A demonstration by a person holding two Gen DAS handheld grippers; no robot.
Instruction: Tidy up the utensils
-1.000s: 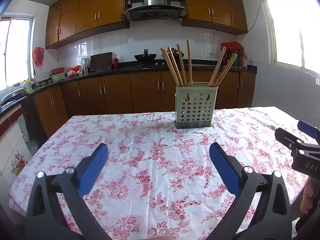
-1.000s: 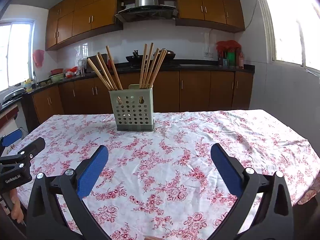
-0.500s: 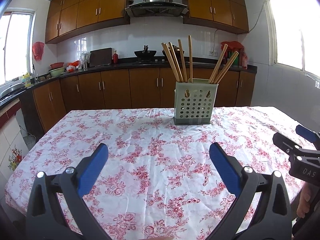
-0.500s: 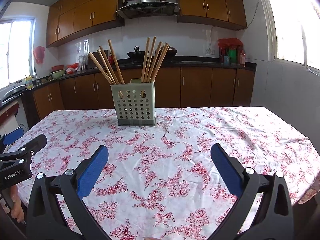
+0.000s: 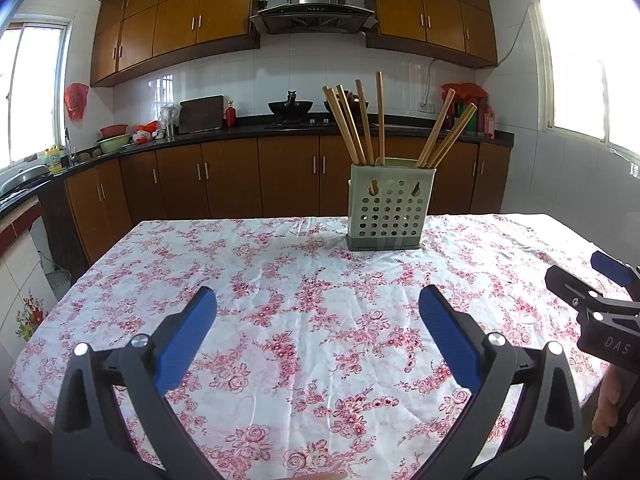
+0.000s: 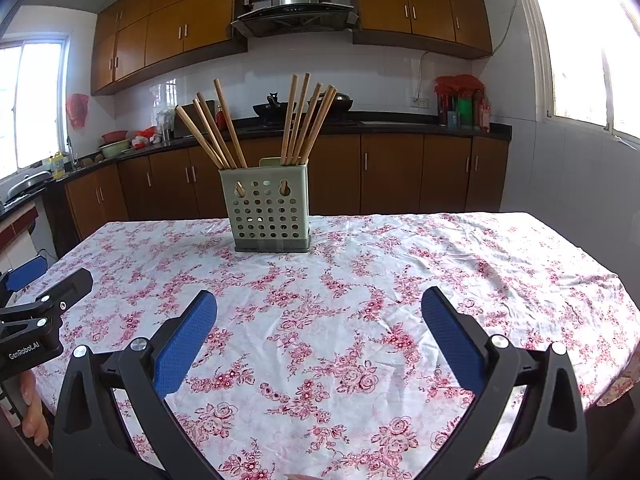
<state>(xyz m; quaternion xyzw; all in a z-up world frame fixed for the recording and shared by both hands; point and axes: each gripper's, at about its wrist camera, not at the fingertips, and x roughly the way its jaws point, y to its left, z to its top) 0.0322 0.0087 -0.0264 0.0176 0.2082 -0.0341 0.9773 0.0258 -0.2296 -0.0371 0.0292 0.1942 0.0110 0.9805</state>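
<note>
Left wrist view: the pale green perforated plastic holder (image 5: 387,207) of upright wooden chopsticks (image 5: 362,120) stands ahead, slightly right of the spread left tool (image 5: 318,322); the right tool (image 6: 319,324) is likewise spread, empty.

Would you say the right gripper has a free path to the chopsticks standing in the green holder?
Probably yes. The right gripper is open and empty, and only bare floral tablecloth lies between it and the green holder. The chopsticks stick up above the rim, uncovered.
</note>
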